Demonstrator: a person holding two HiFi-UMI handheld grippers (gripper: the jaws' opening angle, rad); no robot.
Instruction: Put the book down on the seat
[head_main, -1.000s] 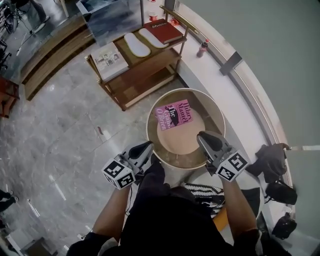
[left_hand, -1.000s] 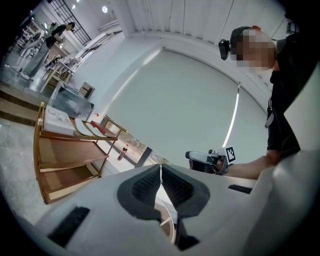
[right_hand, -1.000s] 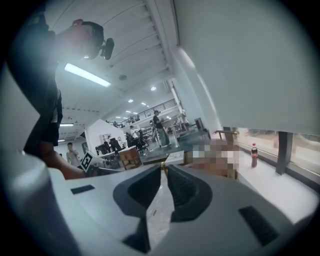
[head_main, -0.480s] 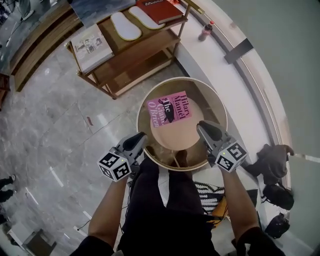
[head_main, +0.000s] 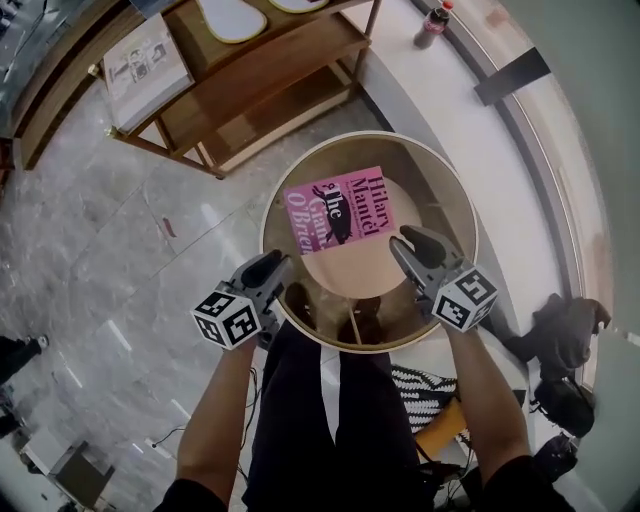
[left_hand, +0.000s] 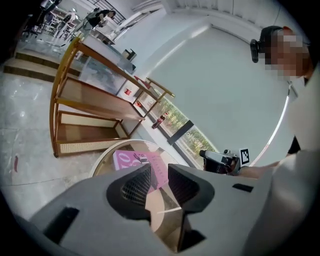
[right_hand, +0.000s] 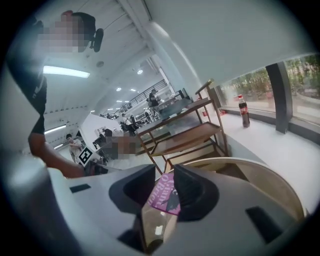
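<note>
On the pink cover of the book (head_main: 340, 211), which lies on the round seat (head_main: 430, 185), the name "Hilary Mantel" is printed in black, and beside it the title "The Giant, O'Brien" is set. In the right gripper view only "O'Brien" can be read. A black-and-white square marker without letters is borne on the cube of the left gripper (head_main: 272, 265) and of the right gripper (head_main: 408, 238). The print on the open pages (head_main: 145, 70) and on the bottle (head_main: 433, 22) cannot be read

Left gripper (head_main: 268, 266), right gripper (head_main: 410, 242): jaws apart
</note>
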